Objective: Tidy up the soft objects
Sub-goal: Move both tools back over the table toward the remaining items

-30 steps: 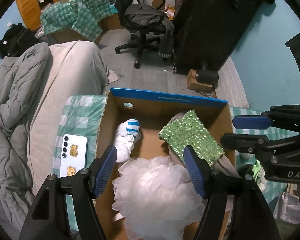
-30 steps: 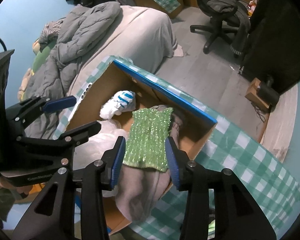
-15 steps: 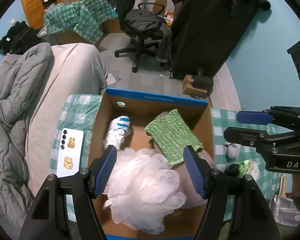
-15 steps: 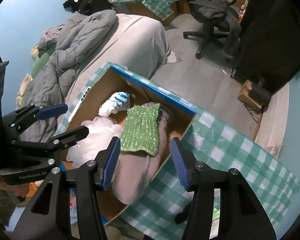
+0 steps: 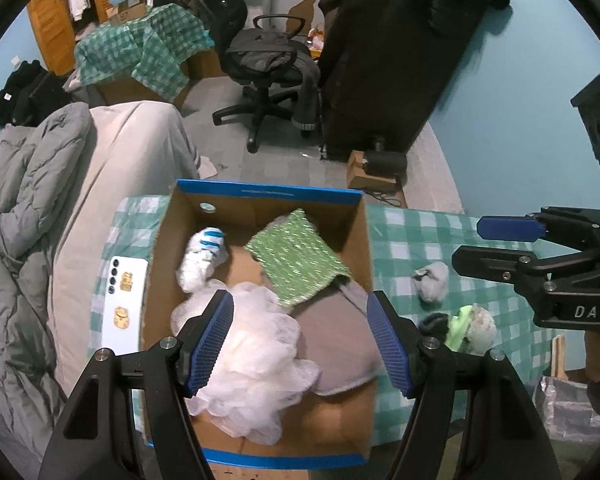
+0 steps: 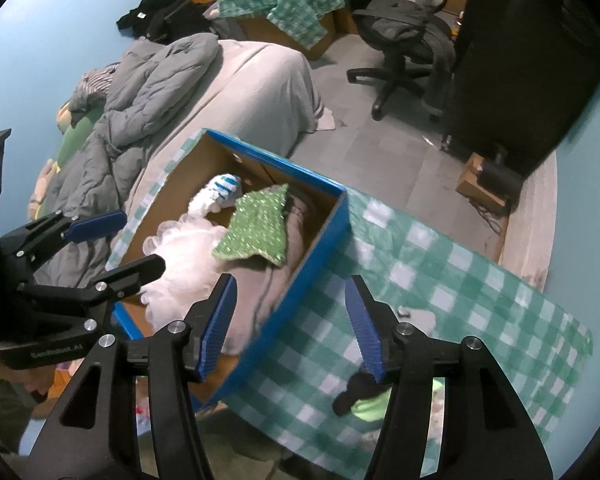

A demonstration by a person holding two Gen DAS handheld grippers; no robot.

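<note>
A blue-rimmed cardboard box (image 5: 268,194) (image 6: 328,236) stands on a green checked cloth (image 5: 416,236) (image 6: 440,288). In it lie a white mesh pouf (image 5: 256,352) (image 6: 184,248), a green sparkly cloth (image 5: 296,256) (image 6: 260,228), a grey cloth (image 5: 336,332) (image 6: 256,284) and a white and blue sock (image 5: 202,256) (image 6: 218,192). On the cloth right of the box lie a small grey soft piece (image 5: 432,280) and a black, green and white bundle (image 5: 460,324) (image 6: 364,396). My left gripper (image 5: 300,340) is open above the box. My right gripper (image 6: 290,328) is open above the box's right wall.
A white phone (image 5: 126,300) lies on the cloth left of the box. A bed with a grey duvet (image 5: 28,216) (image 6: 148,92) is to the left. An office chair (image 5: 268,64) (image 6: 404,36) and a dark wardrobe (image 5: 392,56) stand on the floor beyond.
Both grippers have pulled back and up from the box, and the right one has opened wider and shifted right. The green cloth stays in the box.
</note>
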